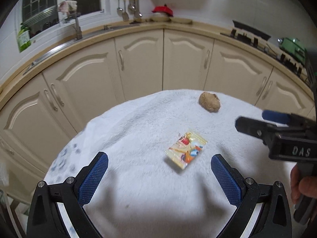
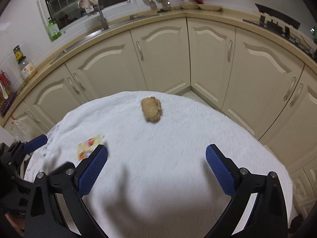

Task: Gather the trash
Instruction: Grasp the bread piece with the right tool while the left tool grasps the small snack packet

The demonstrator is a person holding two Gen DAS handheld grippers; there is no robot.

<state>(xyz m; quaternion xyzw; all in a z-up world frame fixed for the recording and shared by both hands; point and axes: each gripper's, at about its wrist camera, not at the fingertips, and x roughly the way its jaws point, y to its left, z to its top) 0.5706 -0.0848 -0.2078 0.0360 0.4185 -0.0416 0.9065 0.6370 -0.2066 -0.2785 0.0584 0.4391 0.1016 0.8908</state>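
Left wrist view
Left claw (image 1: pixel 159 163): wide apart, holding nothing, up over the near part of the tabletop
Tabletop (image 1: pixel 138 123): round, covered with a fluffy white cloth, small blue marks near its left edge
Snack wrapper (image 1: pixel 186 151): flat and shiny, yellow with red and orange on it, lying near the middle of the tabletop, between the tips of the left claw and a little past them, not touching them
Brown paper ball (image 1: pixel 209 104): crumpled, near the far edge of the tabletop, well apart from the snack wrapper
Right claw (image 1: pixel 257 123): comes in from the right edge of the tabletop, seen from the side, so I cannot tell here how far apart its fingers are
Hand (image 1: pixel 303 186): at the right side, gripping the handle of the right claw

Right wrist view
Right claw (image 2: pixel 156 153): wide apart, holding nothing, over the near part of the tabletop (image 2: pixel 178 138)
Brown paper ball (image 2: pixel 151 109): ahead of the claw, near the far edge of the tabletop
Snack wrapper (image 2: pixel 87 146): blurry, near the left edge, partly hidden behind the left finger of the right claw
Left claw (image 2: pixel 35 141): one blue tip shows at the left edge of the tabletop
Cupboards (image 2: pixel 162 59): cream doors behind the tabletop, under a long kitchen counter (image 2: pixel 208 14)
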